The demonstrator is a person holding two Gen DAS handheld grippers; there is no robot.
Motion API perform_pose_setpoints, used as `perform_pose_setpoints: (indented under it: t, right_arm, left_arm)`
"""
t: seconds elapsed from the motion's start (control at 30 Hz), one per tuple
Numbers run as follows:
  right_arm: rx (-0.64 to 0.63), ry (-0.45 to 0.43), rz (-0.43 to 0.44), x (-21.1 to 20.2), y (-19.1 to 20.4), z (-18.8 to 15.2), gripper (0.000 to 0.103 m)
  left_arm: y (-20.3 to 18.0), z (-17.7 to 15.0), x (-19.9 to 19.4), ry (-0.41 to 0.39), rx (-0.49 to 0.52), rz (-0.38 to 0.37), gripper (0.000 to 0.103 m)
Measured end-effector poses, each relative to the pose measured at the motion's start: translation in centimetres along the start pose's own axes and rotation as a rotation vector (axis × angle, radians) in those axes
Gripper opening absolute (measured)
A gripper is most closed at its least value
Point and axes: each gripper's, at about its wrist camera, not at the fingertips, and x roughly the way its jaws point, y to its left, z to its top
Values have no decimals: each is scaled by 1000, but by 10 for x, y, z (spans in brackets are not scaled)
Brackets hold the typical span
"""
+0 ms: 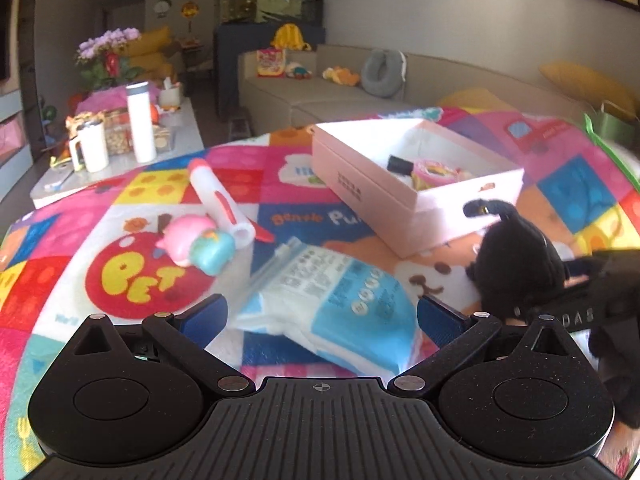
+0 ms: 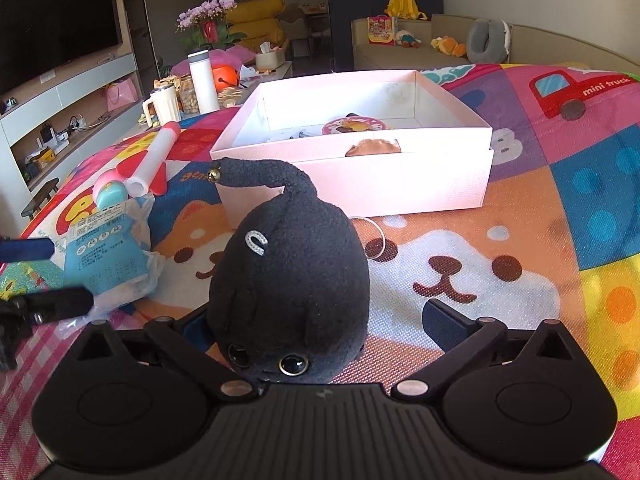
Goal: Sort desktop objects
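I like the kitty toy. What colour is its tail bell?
Gold. The little bell on the black plush cat shows best in the right wrist view.

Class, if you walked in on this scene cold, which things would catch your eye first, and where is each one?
The black plush cat stands between the open right gripper fingers, before the open pale pink cardboard box. Left of it lies a blue-and-white plastic packet, on the bright patchwork cartoon blanket.

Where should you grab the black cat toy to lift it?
Grip the black cat toy around its round body, from the sides. It sits between the open right gripper fingers; the thin curled tail would likely bend and slip.
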Motion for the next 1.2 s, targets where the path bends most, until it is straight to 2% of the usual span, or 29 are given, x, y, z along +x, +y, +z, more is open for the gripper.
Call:
perform_pose_setpoints:
  t: [0.07,0.17,0.27,0.4,0.47,0.53,0.7,0.87,0.9,0.97,1.03,1.2]
  right_arm:
    - [-12,4,-8,1,2,-1,103]
    - [-37,17,-23,4,6,0,103]
    - [-74,34,-36,6,10,0,103]
    - [-77,35,-28,5,8,-1,103]
    - [-76,33,-26,3,8,-1,103]
    - [-73,31,-21,3,7,-1,103]
    - [-58,16,8,-1,5,-1,103]
    - [-25,-54,12,-5,6,4,102]
    - [-21,-57,7,-4,6,5,98]
    - [-14,-46,8,-1,8,7,80]
    - [-8,-45,12,-2,8,7,68]
    - [-6,-71,-61,-12,0,0,68]
  left_arm:
    - [9,8,10,-4,-42,-10,103]
    - [18,13,36,51,-79,-20,103]
    - [24,8,43,88,-153,-103,103]
    - [11,-9,31,147,-103,-234,103]
    - [1,-20,21,156,-52,-266,103]
    - [-9,-29,13,142,2,-231,103]
    - [-26,-39,9,112,53,-94,103]
    - [-38,-41,12,125,95,-18,103]
    - [-38,-41,12,128,94,-13,103]
    - [-38,-40,11,135,85,0,103]
    - [-37,-38,8,141,63,11,103]
    - [-32,-20,-7,69,-57,39,103]
